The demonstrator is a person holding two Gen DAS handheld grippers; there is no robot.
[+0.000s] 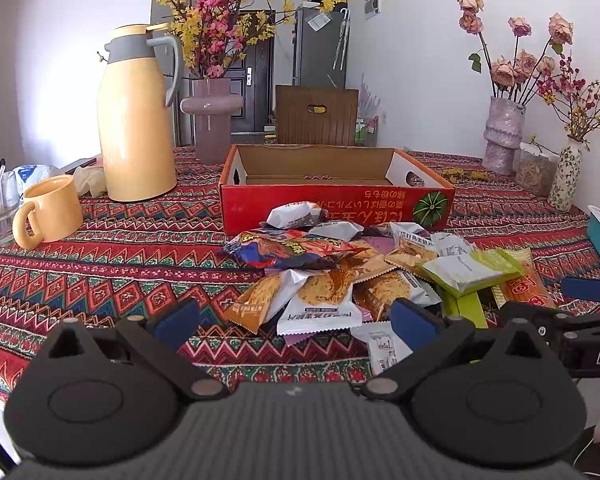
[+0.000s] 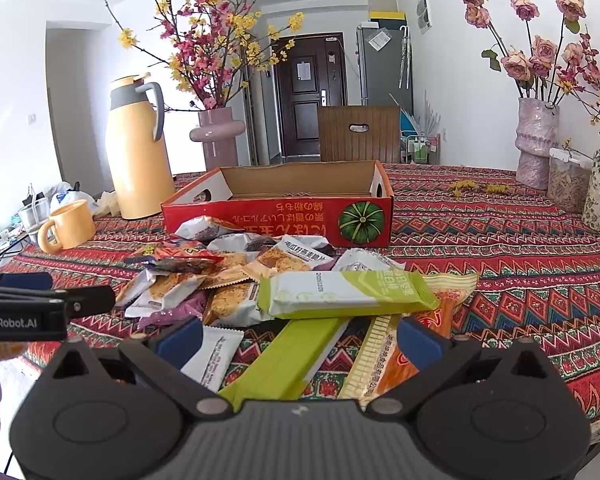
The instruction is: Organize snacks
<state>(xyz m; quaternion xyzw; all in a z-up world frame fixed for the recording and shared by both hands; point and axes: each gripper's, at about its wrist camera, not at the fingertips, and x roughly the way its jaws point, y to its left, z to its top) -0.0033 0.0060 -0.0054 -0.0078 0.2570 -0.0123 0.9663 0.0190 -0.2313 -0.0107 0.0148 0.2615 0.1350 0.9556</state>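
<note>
A heap of snack packets (image 1: 340, 268) lies on the patterned tablecloth in front of a red cardboard box (image 1: 332, 204), whose inside looks empty. The heap also shows in the right wrist view (image 2: 260, 280), with the box (image 2: 276, 216) behind it. My left gripper (image 1: 296, 326) is open and empty, low over the near edge of the heap, above a white cracker packet (image 1: 320, 312). My right gripper (image 2: 300, 344) is open and empty, over a green and white bar packet (image 2: 348, 294), a green packet (image 2: 292, 356) and an orange stick packet (image 2: 420, 352).
A tall yellow thermos (image 1: 136, 120) and a yellow mug (image 1: 50, 212) stand at the left. Flower vases (image 1: 504, 136) and a lidded jar (image 1: 536, 168) stand at the right. A pink vase (image 1: 212, 116) and a wooden chair back (image 1: 316, 116) are behind the box.
</note>
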